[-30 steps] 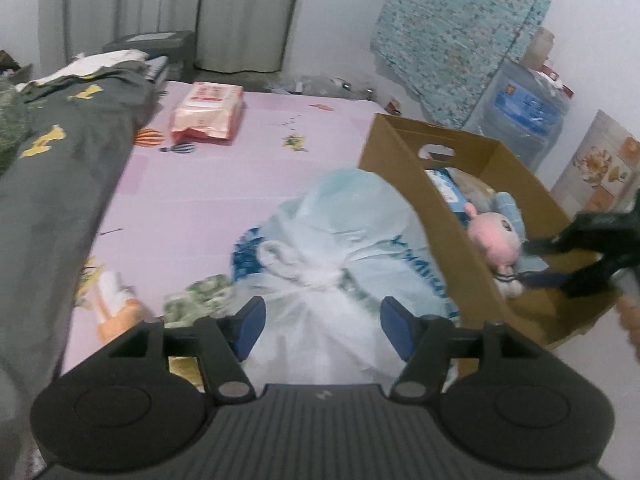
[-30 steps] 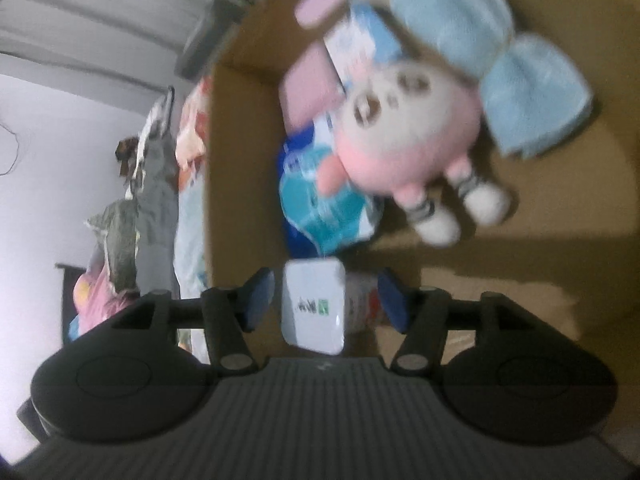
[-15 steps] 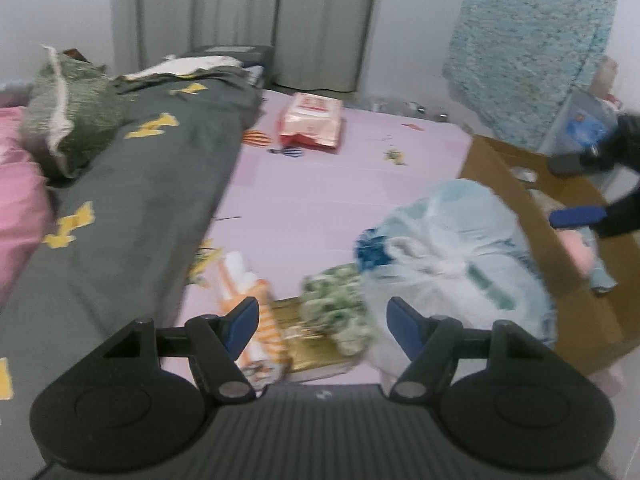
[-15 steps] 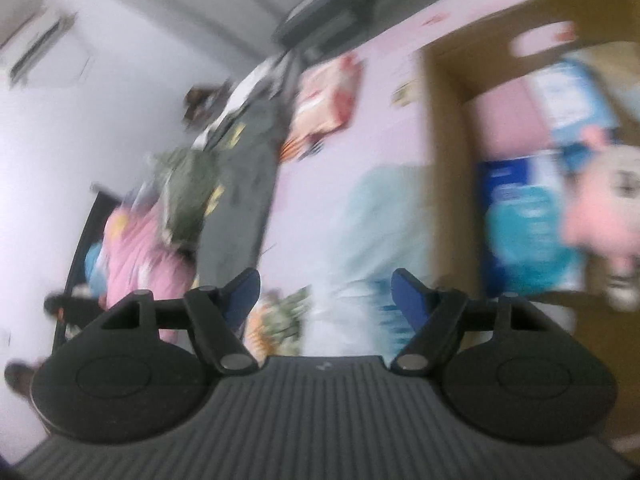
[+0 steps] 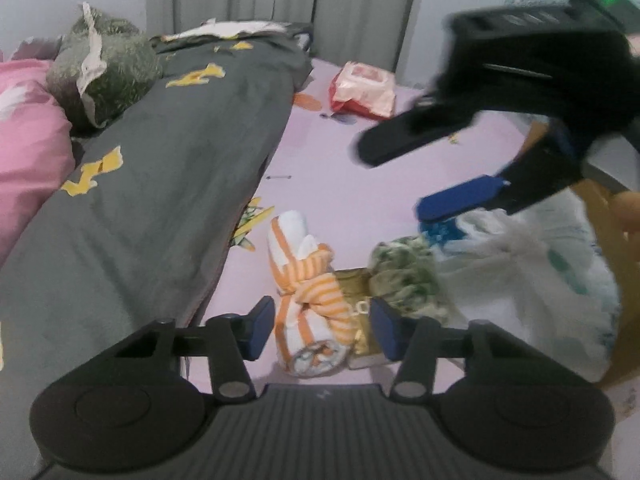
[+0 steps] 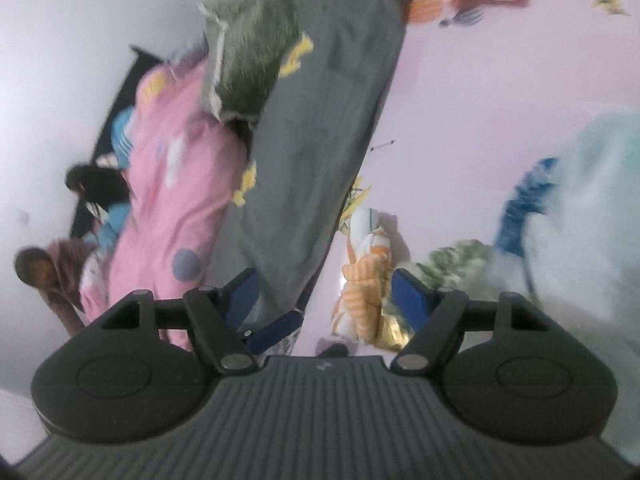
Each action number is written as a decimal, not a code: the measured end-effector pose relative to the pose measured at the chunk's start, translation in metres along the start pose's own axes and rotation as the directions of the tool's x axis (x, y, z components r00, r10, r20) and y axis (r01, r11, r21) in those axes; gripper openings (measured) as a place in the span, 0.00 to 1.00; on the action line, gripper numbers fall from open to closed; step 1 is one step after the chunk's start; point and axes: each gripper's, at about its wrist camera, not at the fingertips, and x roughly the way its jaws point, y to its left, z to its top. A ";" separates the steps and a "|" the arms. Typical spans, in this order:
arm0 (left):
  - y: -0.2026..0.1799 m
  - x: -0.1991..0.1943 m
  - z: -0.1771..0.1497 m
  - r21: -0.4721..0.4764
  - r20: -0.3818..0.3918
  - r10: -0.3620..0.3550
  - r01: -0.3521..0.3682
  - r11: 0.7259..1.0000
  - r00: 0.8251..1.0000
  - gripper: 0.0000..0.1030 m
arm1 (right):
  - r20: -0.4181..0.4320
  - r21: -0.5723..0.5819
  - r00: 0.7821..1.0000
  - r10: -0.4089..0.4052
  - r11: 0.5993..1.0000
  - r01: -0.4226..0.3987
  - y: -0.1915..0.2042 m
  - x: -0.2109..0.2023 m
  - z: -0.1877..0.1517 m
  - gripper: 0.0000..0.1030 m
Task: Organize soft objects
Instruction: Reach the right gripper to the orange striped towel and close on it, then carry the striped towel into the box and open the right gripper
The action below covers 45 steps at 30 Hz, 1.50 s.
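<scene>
Each claw [image 5: 320, 332] is matte black with ribbed housing, round side discs and blue fingertip pads [image 5: 260, 330].

bed sheet [image 5: 360, 184]: under everything
blanket [image 5: 168, 168]: left side of bed
rolled towel [image 5: 308, 280]: centre front, just right of blanket edge
leafy cloth [image 5: 404, 276]: right of towel
plastic bag [image 5: 540, 280]: far right
wipes pack [image 5: 364, 90]: behind, far end

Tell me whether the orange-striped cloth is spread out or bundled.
Bundled. The orange-striped cloth is rolled up and knotted around its middle, lying on the pink sheet between the left gripper's fingers.
</scene>
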 end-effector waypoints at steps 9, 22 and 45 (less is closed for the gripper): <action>0.010 0.038 0.008 -0.010 -0.100 -0.020 0.019 1.000 0.995 0.51 | -0.117 -0.062 0.984 -0.133 0.990 0.127 -0.003 0.087 0.031 0.67; 0.026 0.034 0.012 -0.093 -0.087 -0.052 0.044 0.995 0.995 0.46 | -0.143 -0.037 0.986 -0.089 0.996 0.085 -0.010 0.112 0.027 0.35; -0.126 -0.078 0.044 0.240 0.116 -0.281 0.248 0.939 0.953 0.53 | 0.316 -0.056 0.942 0.116 0.993 -0.104 -0.033 -0.126 -0.038 0.34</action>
